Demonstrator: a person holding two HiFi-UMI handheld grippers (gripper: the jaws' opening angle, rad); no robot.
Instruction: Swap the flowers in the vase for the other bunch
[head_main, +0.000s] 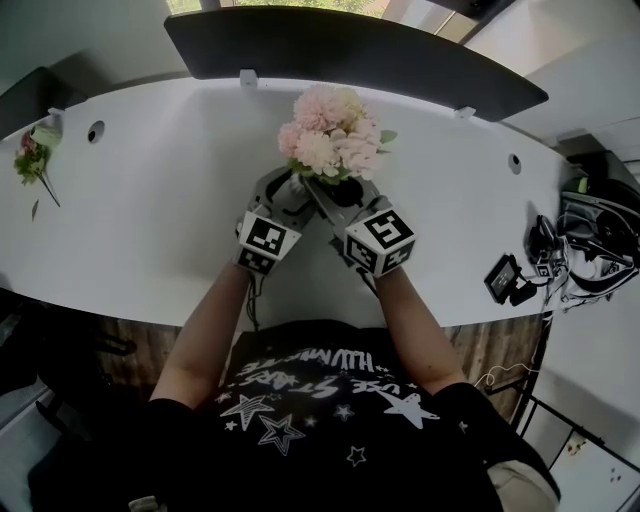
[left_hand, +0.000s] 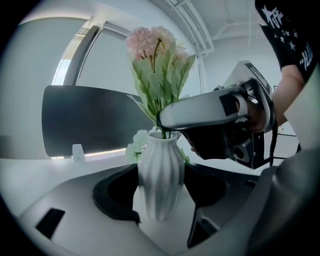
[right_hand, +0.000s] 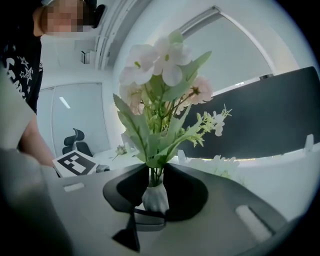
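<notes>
L gripper (left_hand: 161, 192): jaws wide, pads against the ribbed body of the vase (left_hand: 161, 172) at mid-table. R gripper (right_hand: 155, 186): jaws part-closed on stems (right_hand: 155, 175) just above the neck. Vase prob. glazed, slippery, brittle, tippy. Stems thin, bendy, so grip low, not the blooms (right_hand: 160, 70). Smooth white table (head_main: 170, 210); other bunch (head_main: 33, 155) far left. Dark panel (head_main: 350, 50) behind.

Office, curved white desk (head_main: 150, 200), dark divider screen (head_main: 350, 50), swivel chair (right_hand: 77, 137)

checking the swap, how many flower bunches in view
2. The pink bunch stands in the vase mid-table; the second bunch lies at the far left of the table. None looks hidden.
</notes>
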